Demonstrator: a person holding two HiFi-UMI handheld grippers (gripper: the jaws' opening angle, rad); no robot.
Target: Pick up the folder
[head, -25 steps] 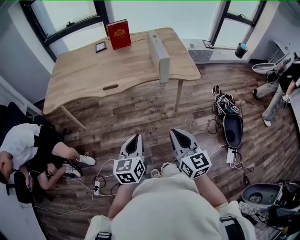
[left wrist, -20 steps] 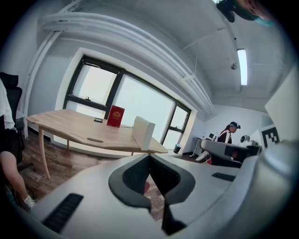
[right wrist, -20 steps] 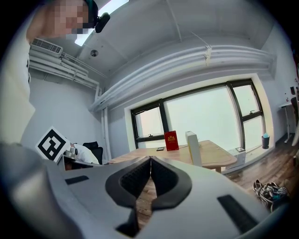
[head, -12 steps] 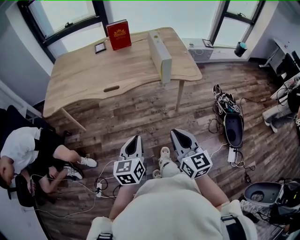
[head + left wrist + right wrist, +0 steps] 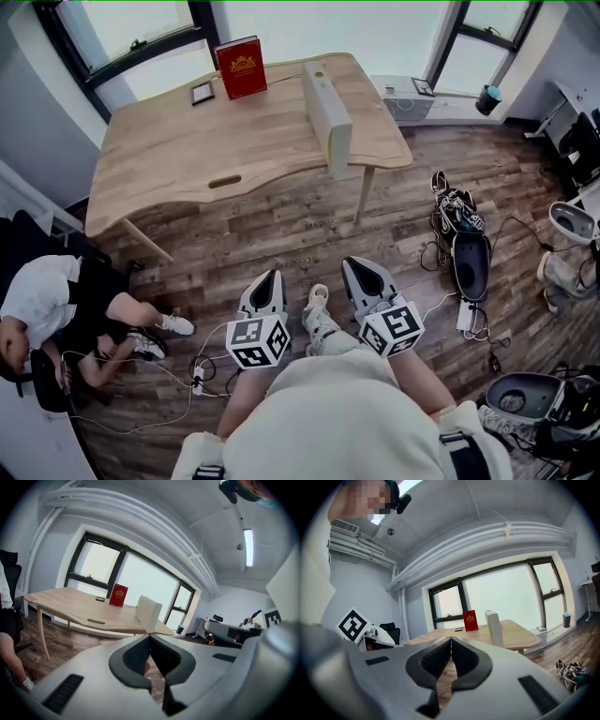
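Note:
A red folder (image 5: 239,67) stands upright at the far edge of the wooden table (image 5: 187,150); it also shows in the left gripper view (image 5: 118,595) and the right gripper view (image 5: 470,620). A pale box file (image 5: 328,103) stands on the table's right part. My left gripper (image 5: 270,275) and right gripper (image 5: 354,263) hang side by side over the wooden floor, well short of the table. Both are shut with nothing between the jaws (image 5: 150,634) (image 5: 451,638). My shoe (image 5: 317,309) shows between them.
A small dark device (image 5: 202,93) lies left of the red folder. A person (image 5: 56,300) sits on the floor at the left, with cables (image 5: 197,375) nearby. A black bag and gear (image 5: 464,248) lie at the right. A table leg (image 5: 361,192) stands ahead.
The table has drawn a little nearer in the head view and my foot has stepped forward between the grippers. The person at the far right has mostly left the picture.

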